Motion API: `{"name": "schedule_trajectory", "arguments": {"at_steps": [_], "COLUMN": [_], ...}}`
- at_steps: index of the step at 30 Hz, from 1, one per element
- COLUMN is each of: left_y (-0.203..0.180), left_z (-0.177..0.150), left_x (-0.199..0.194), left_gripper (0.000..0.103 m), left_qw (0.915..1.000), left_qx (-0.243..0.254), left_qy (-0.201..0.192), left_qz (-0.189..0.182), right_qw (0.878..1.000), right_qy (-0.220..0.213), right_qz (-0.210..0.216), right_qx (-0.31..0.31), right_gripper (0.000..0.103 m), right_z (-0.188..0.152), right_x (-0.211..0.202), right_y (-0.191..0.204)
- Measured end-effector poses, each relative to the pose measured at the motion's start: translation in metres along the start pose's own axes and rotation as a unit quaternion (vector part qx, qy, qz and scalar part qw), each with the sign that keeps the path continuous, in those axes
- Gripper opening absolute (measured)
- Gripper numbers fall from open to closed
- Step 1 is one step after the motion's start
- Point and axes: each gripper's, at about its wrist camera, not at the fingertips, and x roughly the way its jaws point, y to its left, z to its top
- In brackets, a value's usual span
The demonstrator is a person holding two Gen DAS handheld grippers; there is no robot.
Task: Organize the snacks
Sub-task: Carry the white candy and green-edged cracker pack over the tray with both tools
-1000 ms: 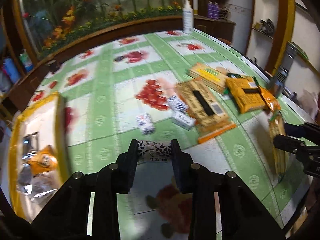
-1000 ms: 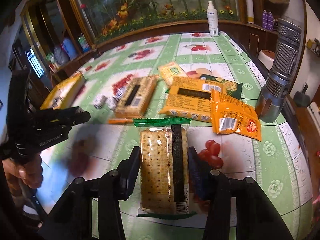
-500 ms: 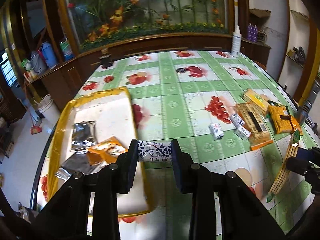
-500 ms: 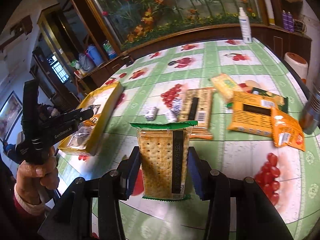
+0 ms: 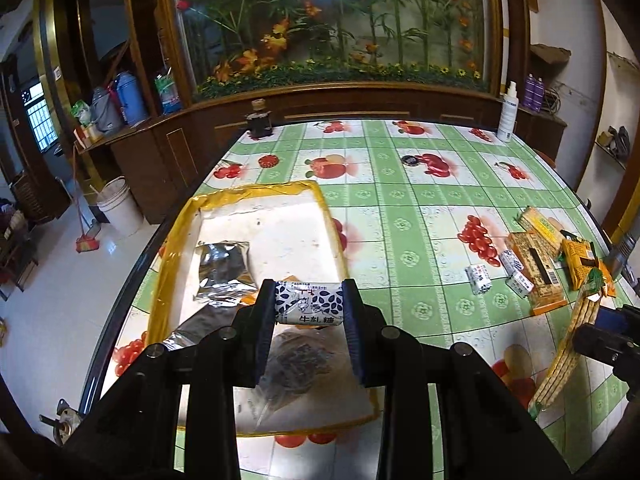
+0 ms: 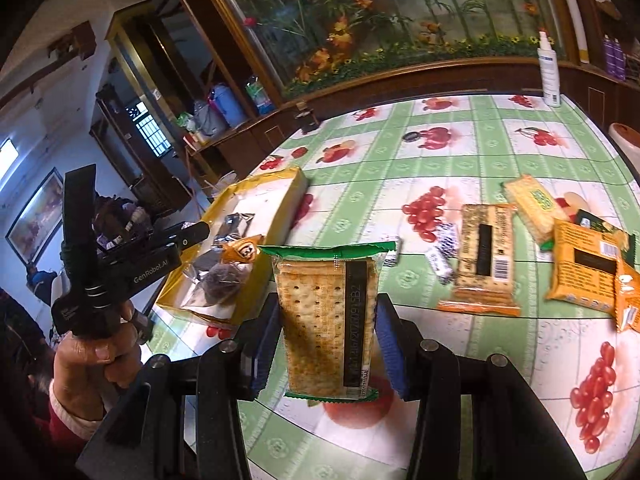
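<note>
Candy [image 5: 309, 303] clamped crosswise in left gripper [image 5: 308, 312], hanging over tray [image 5: 256, 196] near end. Cracker pack [image 6: 328, 320] gripped lengthwise in right gripper [image 6: 326, 344], tray far left.

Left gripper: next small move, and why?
Probably lower and open over the yellow-rimmed tray. The left gripper is shut on the nougat candy, held above the tray's near half, where foil packets already lie.
</note>
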Motion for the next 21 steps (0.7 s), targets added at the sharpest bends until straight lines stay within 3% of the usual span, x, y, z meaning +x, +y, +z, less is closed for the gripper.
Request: {"name": "schedule_trajectory", "arguments": {"at_steps": [21], "left_y": [0.046], "left_z": [0.001], "left_x": [0.007], "left_gripper": [0.029], "left_qw": [0.9991], "left_qx": [-0.037], "left_qy": [0.002], "left_qz": [0.020], "right_qw": [0.999], "right_qy": [0.014], "right_qz": [0.045], "right_qx": [-0.020], "right_gripper": [0.047], "right_z": [0.021], "right_x": [0.040], "right_y": [0.044]}}
